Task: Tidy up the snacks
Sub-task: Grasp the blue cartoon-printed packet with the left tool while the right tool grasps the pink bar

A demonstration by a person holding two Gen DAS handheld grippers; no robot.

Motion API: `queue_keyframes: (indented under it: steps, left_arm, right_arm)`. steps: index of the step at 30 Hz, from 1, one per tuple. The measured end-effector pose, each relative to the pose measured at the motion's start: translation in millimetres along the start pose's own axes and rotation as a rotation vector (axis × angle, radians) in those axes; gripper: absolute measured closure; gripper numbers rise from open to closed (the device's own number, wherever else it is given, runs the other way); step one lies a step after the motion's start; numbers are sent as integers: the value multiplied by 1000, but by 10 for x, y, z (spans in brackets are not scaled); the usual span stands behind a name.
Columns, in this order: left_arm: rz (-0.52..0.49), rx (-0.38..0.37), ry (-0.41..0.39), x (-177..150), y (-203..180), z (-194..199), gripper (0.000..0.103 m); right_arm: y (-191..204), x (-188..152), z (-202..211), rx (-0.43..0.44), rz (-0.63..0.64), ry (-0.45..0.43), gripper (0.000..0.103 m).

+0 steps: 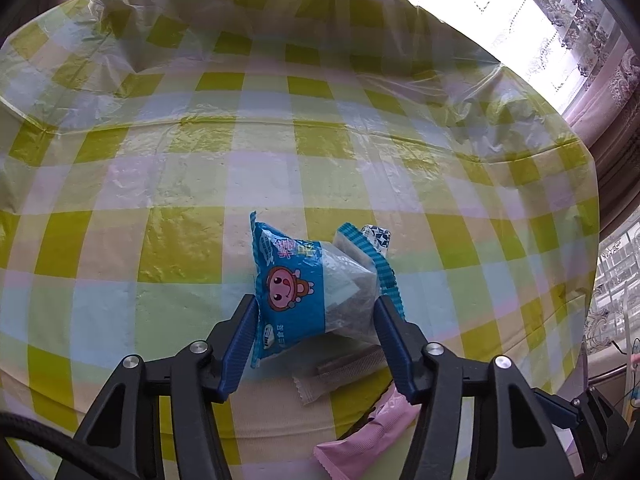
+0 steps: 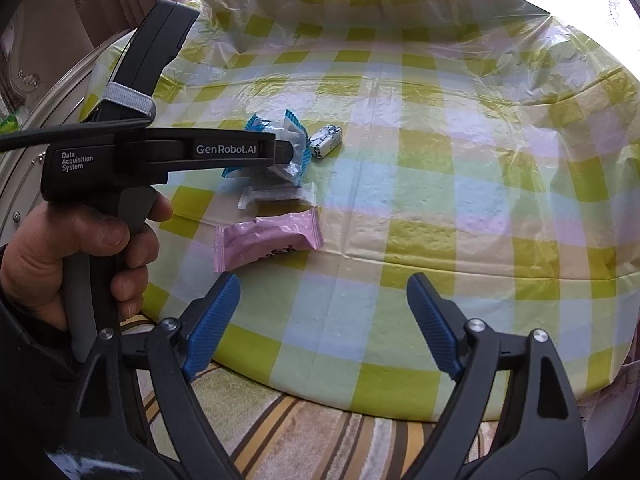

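Checked tablecloth [image 1: 200, 184] bears loose snacks; left tool [image 1: 316, 312] clamps blue packet [image 1: 292, 280].

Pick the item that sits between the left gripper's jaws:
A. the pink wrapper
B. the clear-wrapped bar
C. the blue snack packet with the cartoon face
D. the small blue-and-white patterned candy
C: in the left wrist view the left gripper has its blue jaws on either side of the blue snack packet, while the pink wrapper lies nearer the camera, outside them.
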State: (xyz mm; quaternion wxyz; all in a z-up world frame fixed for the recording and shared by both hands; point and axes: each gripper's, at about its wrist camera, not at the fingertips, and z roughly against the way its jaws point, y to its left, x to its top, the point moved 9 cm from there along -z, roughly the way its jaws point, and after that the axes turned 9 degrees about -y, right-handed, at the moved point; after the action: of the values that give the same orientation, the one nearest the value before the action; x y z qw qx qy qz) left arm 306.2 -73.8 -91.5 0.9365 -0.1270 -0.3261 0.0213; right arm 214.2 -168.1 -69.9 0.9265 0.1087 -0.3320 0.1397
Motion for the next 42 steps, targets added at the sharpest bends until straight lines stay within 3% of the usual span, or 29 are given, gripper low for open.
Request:
queue_keyframes:
  steps: [4, 8, 22, 26, 42]
  left_arm:
    - [14, -31, -8, 10, 24, 20, 52]
    - [46, -78, -29, 33, 58, 85, 64]
    - [128, -160, -62, 52, 187, 200, 75]
    - [146, -167, -74, 61, 229, 232, 76]
    - [143, -184, -87, 65, 234, 290, 78]
  right_arm:
    - [66, 35, -116, 3, -32, 23, 16]
    - [112, 73, -261, -4, -90, 45, 16]
    - [221, 166, -686, -99, -117, 105, 17]
    - [185, 103, -697, -111, -99, 127, 30]
    - [-211, -207, -377, -112, -193, 170, 27]
